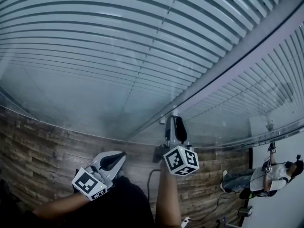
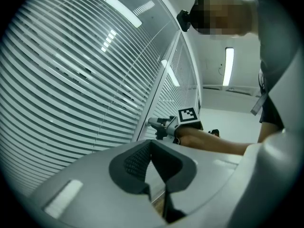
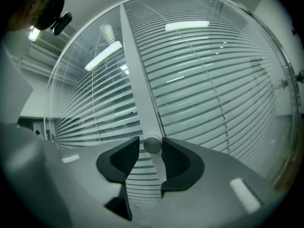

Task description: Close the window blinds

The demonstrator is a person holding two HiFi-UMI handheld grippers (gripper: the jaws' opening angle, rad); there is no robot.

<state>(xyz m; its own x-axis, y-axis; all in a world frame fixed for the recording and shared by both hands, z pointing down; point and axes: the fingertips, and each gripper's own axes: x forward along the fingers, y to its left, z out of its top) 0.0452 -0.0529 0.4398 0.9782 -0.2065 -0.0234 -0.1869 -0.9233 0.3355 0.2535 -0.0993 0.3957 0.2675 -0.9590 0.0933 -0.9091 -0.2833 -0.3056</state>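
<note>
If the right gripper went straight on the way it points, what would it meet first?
The round metal knob, which already sits between the right gripper's open jaws. Right behind it, probably, is the window frame's upright post that carries it.

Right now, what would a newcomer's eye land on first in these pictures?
The pale window blinds fill most of the head view, gaps showing between slats. At the frame between panes, the right gripper has its jaws either side of a round metal knob. Another person shows at far right.
</note>
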